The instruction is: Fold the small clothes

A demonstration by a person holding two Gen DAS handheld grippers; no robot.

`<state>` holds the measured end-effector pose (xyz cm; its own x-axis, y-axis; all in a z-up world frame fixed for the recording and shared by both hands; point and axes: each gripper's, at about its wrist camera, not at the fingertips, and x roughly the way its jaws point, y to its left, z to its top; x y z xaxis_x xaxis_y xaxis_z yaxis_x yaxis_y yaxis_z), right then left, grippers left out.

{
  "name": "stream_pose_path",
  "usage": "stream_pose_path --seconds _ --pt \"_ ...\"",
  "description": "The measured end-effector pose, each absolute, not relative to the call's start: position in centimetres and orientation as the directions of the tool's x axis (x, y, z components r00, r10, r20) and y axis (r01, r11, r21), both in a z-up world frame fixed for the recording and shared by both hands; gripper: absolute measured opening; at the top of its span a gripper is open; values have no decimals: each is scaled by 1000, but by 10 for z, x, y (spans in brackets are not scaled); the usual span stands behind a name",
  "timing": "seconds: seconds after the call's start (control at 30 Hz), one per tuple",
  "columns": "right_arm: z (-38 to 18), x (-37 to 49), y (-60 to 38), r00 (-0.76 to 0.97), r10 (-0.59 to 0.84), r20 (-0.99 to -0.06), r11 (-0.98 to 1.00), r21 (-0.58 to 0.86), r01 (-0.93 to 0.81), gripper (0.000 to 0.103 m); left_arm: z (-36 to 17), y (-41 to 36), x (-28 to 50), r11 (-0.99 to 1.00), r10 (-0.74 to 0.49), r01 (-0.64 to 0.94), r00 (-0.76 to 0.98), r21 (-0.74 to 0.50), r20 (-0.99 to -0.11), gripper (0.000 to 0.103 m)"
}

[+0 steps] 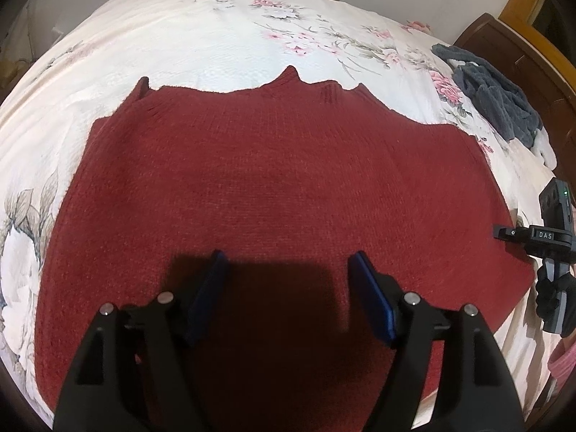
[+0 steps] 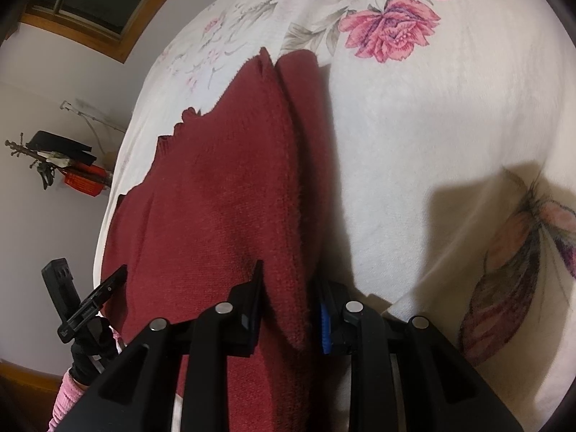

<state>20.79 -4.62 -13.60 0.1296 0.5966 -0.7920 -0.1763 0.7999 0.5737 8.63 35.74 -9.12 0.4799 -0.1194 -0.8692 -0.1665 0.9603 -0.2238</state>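
A dark red knit sweater [image 1: 270, 180] lies spread flat on a white floral bedspread [image 1: 216, 36], with its neckline at the far edge. My left gripper [image 1: 288, 262] hovers open over the sweater's near part, nothing between its blue pads. In the right wrist view the sweater [image 2: 223, 198] shows a doubled-over side edge running away from the camera. My right gripper [image 2: 291, 302] is shut on that thick edge, which fills the space between the two fingers. Black-gloved hands [image 1: 554, 295] hold the grippers.
A dark grey fleecy garment [image 1: 493, 100] lies bunched at the bed's far right, by the brown wooden headboard [image 1: 522, 57]. Bare bedspread [image 2: 414, 144] stretches to the right of the sweater. A wall shelf with a red basket [image 2: 82, 180] hangs beyond the bed.
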Motion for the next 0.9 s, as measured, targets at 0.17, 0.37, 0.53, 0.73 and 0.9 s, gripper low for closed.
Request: stream_pose_path --seconds 0.17,0.37,0.53,0.73,0.9 --pt "-136 208 -45 131 596 -792 801 574 -172 25 -92 358 86 959 -125 -166 483 -230 -867 72" --pt "-124 208 -41 135 583 -801 810 563 -162 24 -88 362 85 948 -147 -180 487 -264 -861 72" --pt "-85 205 -20 149 608 -780 789 572 -225 22 -76 372 75 919 -208 -191 509 -345 -835 72" --pt "-38 197 43 135 627 -768 750 548 -370 22 -67 376 65 909 -233 -182 524 -375 -819 72" --pt "-35 189 106 83 600 -795 730 503 -462 22 -58 380 61 895 -261 -173 546 -412 -796 72"
